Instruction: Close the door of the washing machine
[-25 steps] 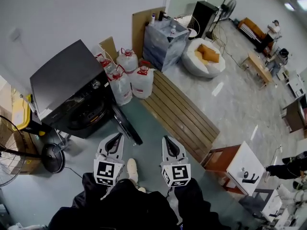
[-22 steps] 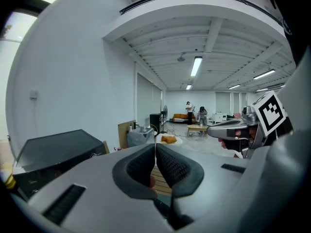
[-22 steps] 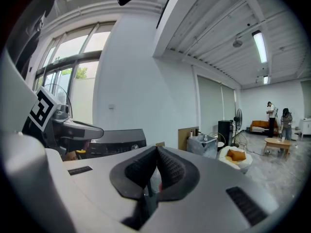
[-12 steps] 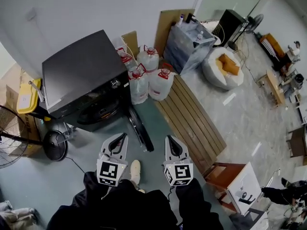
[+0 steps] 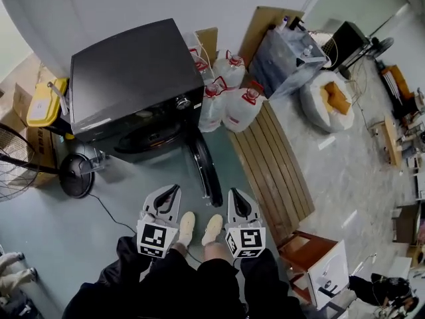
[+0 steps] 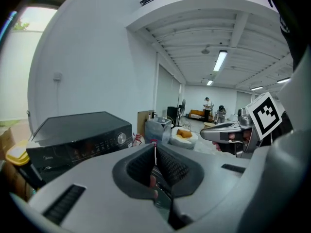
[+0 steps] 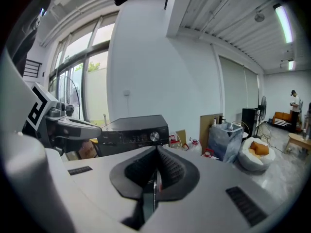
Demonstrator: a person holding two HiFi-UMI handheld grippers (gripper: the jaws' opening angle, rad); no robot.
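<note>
**Both claws closed and empty, just short of the open washing machine door**

At far left stands a floor fan (image 5: 16,168), with a yellow bin (image 5: 44,102) beyond it. Next to these, against the wall, is the black washing machine (image 5: 133,72). Its round door (image 5: 207,171) is swung out from the front right corner and seen edge-on, pointing toward the person. The left gripper (image 5: 174,189) is just left of the door's free edge, its jaws pressed together with nothing between them. From above, that free edge falls between the two claw tips, nearer the right one, and no contact shows. The right gripper (image 5: 232,193) is just right of the door, its jaws likewise together and empty. Beyond them to the right are water jugs (image 5: 242,105) and a slatted wooden bench (image 5: 272,165).
</note>
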